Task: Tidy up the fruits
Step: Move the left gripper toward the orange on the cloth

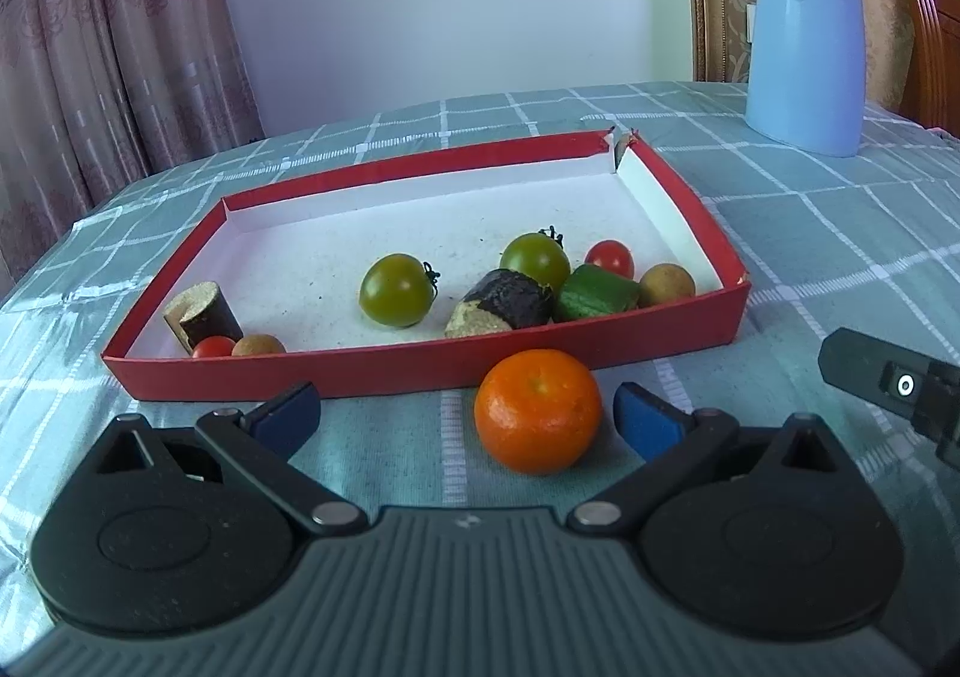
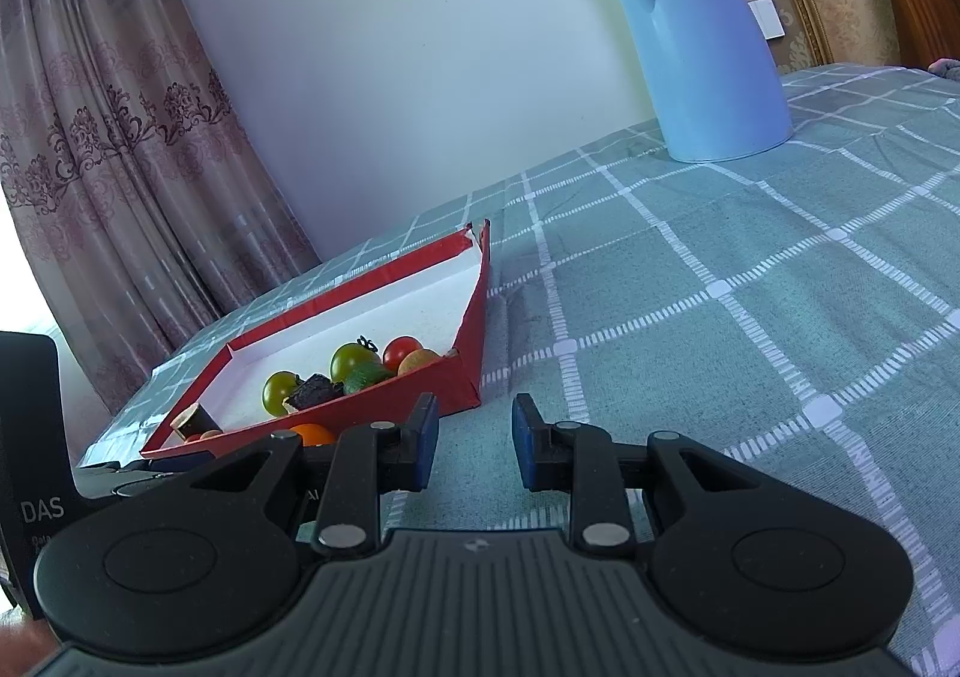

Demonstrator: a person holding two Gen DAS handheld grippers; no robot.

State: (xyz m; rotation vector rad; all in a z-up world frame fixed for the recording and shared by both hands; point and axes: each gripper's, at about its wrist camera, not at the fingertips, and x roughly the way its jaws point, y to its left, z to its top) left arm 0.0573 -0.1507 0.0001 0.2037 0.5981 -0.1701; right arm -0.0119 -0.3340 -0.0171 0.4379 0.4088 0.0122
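An orange mandarin (image 1: 537, 410) lies on the checked tablecloth just in front of the red tray (image 1: 420, 368). My left gripper (image 1: 462, 416) is open, its blue pads on either side of the mandarin without touching it. The tray holds two green tomatoes (image 1: 397, 290), red cherry tomatoes (image 1: 609, 258), a cucumber piece (image 1: 594, 293), brown longans (image 1: 666, 285) and dark sugarcane pieces (image 1: 510, 305). My right gripper (image 2: 474, 446) is open and empty, low over the cloth to the right of the tray (image 2: 468, 353). The mandarin (image 2: 312, 434) shows partly behind its left finger.
A light blue kettle (image 1: 804, 47) stands at the back right of the table, also in the right wrist view (image 2: 702, 47). A wooden chair back (image 1: 930, 53) is beyond it. Curtains hang at the left. The right gripper's body (image 1: 888, 383) enters at the right edge.
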